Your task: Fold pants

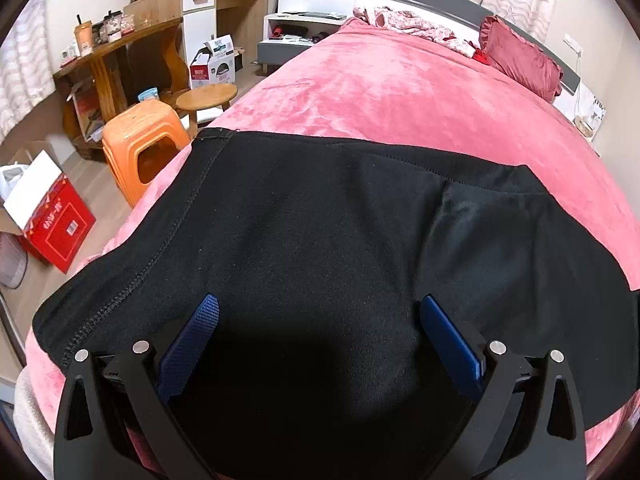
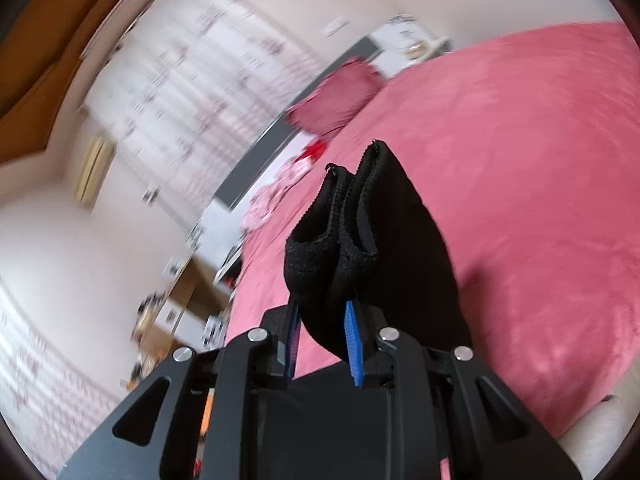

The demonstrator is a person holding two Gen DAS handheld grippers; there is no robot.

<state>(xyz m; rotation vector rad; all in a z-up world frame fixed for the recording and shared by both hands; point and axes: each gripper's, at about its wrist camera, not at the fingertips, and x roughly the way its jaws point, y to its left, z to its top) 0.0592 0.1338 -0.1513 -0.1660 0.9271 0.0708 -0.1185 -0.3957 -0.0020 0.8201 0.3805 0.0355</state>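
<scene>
Black pants (image 1: 320, 232) lie spread on the pink bed cover (image 1: 400, 92), filling the near half of the left wrist view. My left gripper (image 1: 320, 312) is open, its blue fingers wide apart just above the black cloth, holding nothing. My right gripper (image 2: 324, 336) is shut on a bunched end of the black pants (image 2: 360, 240) and holds it lifted above the pink cover (image 2: 520, 180). The cloth stands up between the blue pads (image 2: 354, 344), with hemmed edges at the top. The right wrist view is tilted and motion-blurred.
Left of the bed stand an orange plastic stool (image 1: 144, 148), a round wooden stool (image 1: 206, 96), a red box (image 1: 60, 228) and a wooden desk (image 1: 120, 52). A red pillow (image 1: 520, 56) and floral bedding (image 1: 408, 24) lie by the headboard.
</scene>
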